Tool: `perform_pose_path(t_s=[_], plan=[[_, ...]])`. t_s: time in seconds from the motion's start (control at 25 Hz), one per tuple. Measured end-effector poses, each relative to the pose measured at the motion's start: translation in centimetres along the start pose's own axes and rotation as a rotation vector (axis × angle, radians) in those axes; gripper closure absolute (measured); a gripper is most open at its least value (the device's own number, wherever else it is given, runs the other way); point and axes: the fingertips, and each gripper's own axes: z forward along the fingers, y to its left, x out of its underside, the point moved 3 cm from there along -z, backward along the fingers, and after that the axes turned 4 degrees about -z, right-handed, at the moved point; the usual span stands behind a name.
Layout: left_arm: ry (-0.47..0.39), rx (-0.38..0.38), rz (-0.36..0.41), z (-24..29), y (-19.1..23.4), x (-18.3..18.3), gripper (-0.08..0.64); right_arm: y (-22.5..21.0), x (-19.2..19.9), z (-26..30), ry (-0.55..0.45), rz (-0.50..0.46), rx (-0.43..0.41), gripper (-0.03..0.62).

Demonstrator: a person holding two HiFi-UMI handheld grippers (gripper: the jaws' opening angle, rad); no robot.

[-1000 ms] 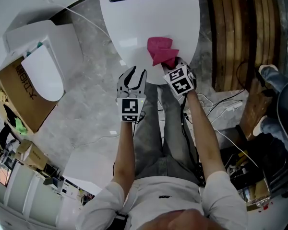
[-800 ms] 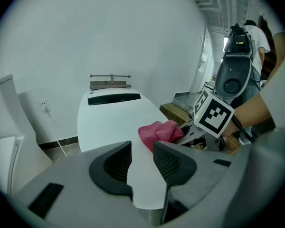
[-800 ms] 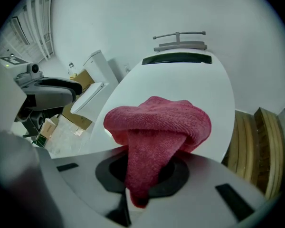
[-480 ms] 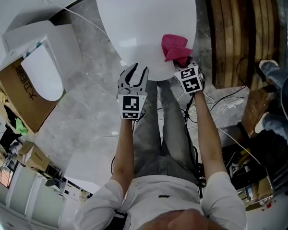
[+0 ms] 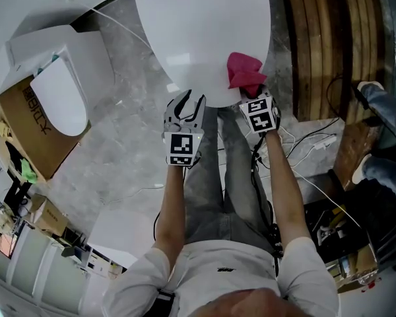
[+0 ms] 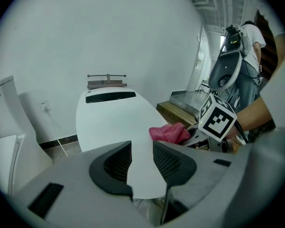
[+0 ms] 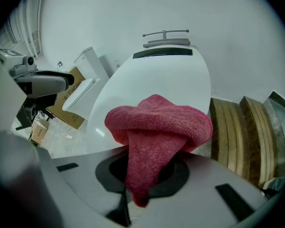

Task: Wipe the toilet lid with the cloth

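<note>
Wiping step is in progress here. The right claw (image 5: 249, 90) is clamping a bunched-up pink cloth (image 5: 244, 71), and the cloth is sitting on the toilet lid (image 5: 204, 38) down around the lid's 4 o'clock, close to its rim. In the right gripper view a tail of the cloth is hanging down between the jaws while the rest is mushrooming out in front of them.

The left claw (image 5: 187, 103) is hovering just off the lid's 6 o'clock edge with its jaws a little way apart. It's gripping nothing, and only the lid's front edge is showing through the gap.

My guess is that most of the lid is waiting for a pass, since the cloth is parked at one corner. The next move is probably calling for a sweep up toward 12 o'clock, or across toward 8 o'clock, keeping the cloth pressed flat so it's actually rubbing and not just skating. The lid is looking glossy and curved, so I'd watch for the cloth slipping over the rim.

Containers: a cardboard box (image 5: 26, 134) is sitting at 9 o'clock in the head view, right by a second toilet (image 5: 56, 98). I can't tell what's inside it.
</note>
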Motion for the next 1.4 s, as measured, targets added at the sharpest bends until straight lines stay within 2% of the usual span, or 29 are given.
perform_pose_path(t_s=[0.2,0.48,0.64,0.92,1.24,1.4], plan=[[0.004,-0.021,-0.009,-1.2,0.1,0.6,0.403,2.2,0.6,0.5,0.006,-0.012,-0.034,0.528],[0.008,-0.054,-0.036,-3.7,-0.2,0.7,0.403,5.6,0.6,0.9,0.072,-0.079,-0.107,0.528],[0.002,-0.073,-0.059,-5.7,-0.8,0.1,0.403,7.1,-0.8,-0.5,0.094,-0.175,-0.119,0.528],[-0.073,-0.098,-0.074,-10.8,-2.0,-5.8,0.403,7.9,-8.2,-10.0,-0.057,-0.268,-0.102,0.528],[-0.204,-0.089,-0.030,-18.3,-3.5,-16.0,0.403,9.2,-16.6,-24.7,-0.283,-0.260,-0.038,0.528],[-0.273,-0.091,0.003,-21.7,-4.2,-20.5,0.405,9.9,-19.0,-31.1,-0.392,-0.264,-0.003,0.528]])
